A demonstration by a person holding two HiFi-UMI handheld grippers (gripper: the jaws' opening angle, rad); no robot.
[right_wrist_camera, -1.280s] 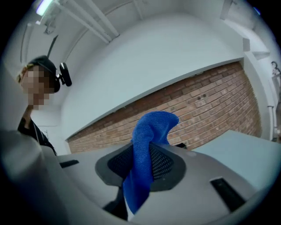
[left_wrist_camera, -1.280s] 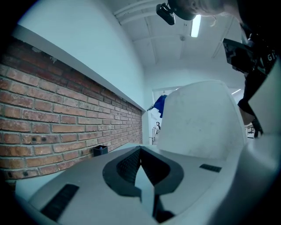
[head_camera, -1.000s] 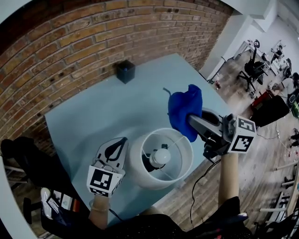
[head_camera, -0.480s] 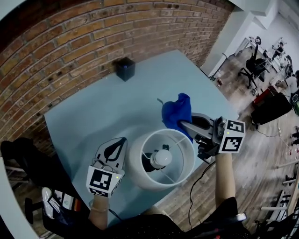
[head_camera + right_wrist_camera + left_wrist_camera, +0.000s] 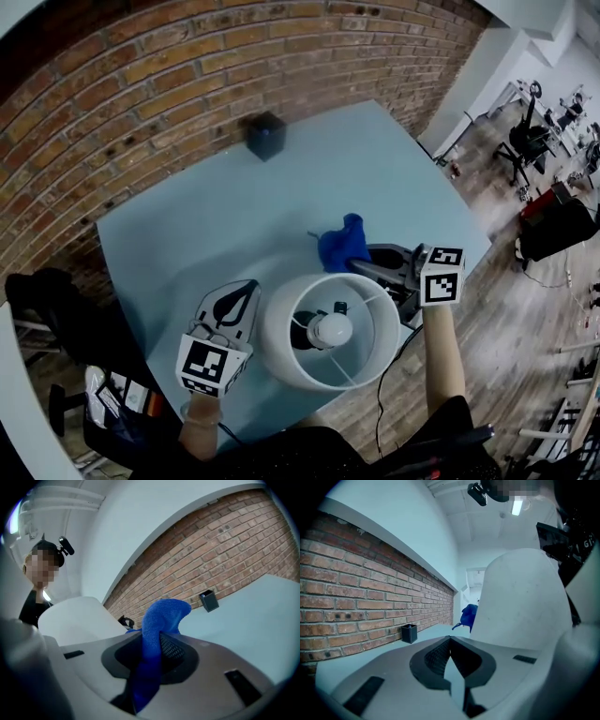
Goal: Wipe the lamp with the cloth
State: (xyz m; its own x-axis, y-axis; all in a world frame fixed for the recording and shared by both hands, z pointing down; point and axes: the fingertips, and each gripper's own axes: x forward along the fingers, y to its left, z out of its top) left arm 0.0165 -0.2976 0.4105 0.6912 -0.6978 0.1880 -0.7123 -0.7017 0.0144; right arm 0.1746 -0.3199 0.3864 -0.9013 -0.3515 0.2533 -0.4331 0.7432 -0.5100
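1. A pale blue table (image 5: 187, 234) stands against a brick wall (image 5: 141, 84), with a small black box (image 5: 265, 134) near its far edge.
2. The right gripper (image 5: 373, 268) is clenched on the blue cloth (image 5: 342, 244). Its own view shows the fabric pinched between the pads, with a loose fold standing up beyond the tips.
3. That fold sits at the far right side of the white lamp (image 5: 281, 352), close to the shade's upper rim; whether it touches cannot be told. The lamp stands near the table's front edge, and its bulb (image 5: 335, 329) shows down the open top.
4. The left gripper (image 5: 246, 289) is closed on nothing and lies just beside the shade's left side.
5. To wipe well, I judge that the loose fold, not the hard tips, should meet the shade, pressed lightly and drawn round the curve.
6. The shade looks light and the lamp is close to the edge, so the left gripper should brace the opposite side against each stroke.
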